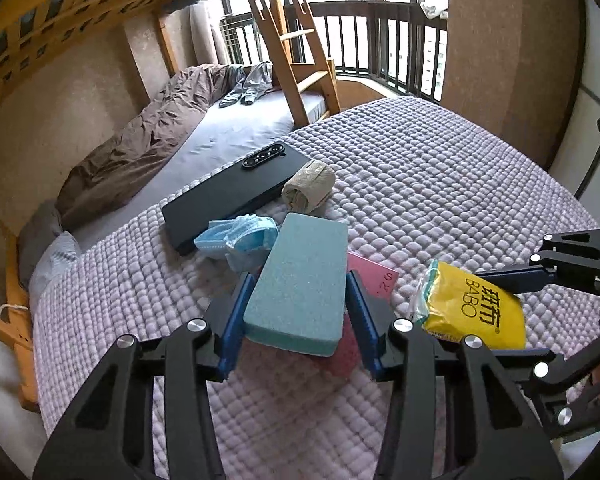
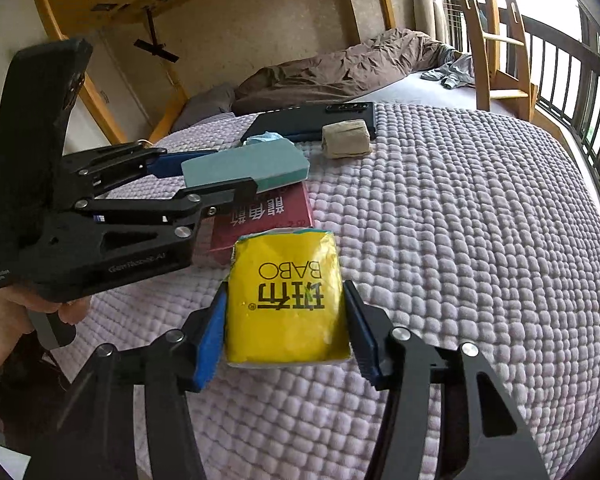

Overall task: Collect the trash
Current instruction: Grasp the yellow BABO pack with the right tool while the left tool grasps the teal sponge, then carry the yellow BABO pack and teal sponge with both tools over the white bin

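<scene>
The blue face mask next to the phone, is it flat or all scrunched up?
Scrunched up. The blue face mask sits bunched in a crumpled heap beside the black phone on the quilt, with no flat side showing.

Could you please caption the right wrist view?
Right gripper clamps yellow BABO tissue pack above quilted lilac bedspread.

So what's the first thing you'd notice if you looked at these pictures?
Probably the bright yellow tissue pack, squeezed between the right gripper's blue pads just above the lilac quilted blanket. Next, the teal block clamped in the left gripper, over a red booklet. Behind them lie a black phone, a crumpled blue mask and a beige wad.
</scene>
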The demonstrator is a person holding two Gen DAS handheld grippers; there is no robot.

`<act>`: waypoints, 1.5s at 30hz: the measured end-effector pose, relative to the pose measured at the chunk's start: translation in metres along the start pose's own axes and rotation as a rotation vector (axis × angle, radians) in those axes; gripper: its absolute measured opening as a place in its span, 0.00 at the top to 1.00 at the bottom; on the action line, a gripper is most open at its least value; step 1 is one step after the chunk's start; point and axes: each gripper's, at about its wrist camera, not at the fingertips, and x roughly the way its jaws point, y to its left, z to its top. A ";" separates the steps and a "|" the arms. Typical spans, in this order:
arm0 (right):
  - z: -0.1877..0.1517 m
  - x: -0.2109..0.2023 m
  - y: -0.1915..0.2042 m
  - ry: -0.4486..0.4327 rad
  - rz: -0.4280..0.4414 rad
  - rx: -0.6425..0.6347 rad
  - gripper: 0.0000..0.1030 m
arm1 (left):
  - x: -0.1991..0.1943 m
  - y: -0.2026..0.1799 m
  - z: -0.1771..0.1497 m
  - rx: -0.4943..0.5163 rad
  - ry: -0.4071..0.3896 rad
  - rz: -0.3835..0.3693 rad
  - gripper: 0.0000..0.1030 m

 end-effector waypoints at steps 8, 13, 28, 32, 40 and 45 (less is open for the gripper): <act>-0.007 -0.008 0.003 -0.004 0.000 0.005 0.48 | -0.017 0.005 -0.010 -0.072 -0.005 -0.032 0.56; -0.009 -0.010 0.007 -0.002 0.001 0.001 0.48 | -0.020 0.003 -0.015 -0.080 0.005 -0.036 0.57; -0.011 -0.027 0.017 -0.023 0.006 -0.011 0.48 | -0.049 0.015 -0.024 -0.217 -0.038 -0.083 0.58; -0.013 -0.031 0.021 -0.021 0.011 -0.019 0.48 | -0.062 0.014 -0.029 -0.228 -0.051 -0.081 0.58; -0.023 -0.043 0.029 -0.013 0.020 -0.036 0.48 | -0.083 0.008 -0.051 -0.267 -0.048 -0.070 0.58; -0.033 -0.049 0.036 -0.003 0.024 -0.048 0.48 | -0.095 0.004 -0.064 -0.292 -0.044 -0.061 0.58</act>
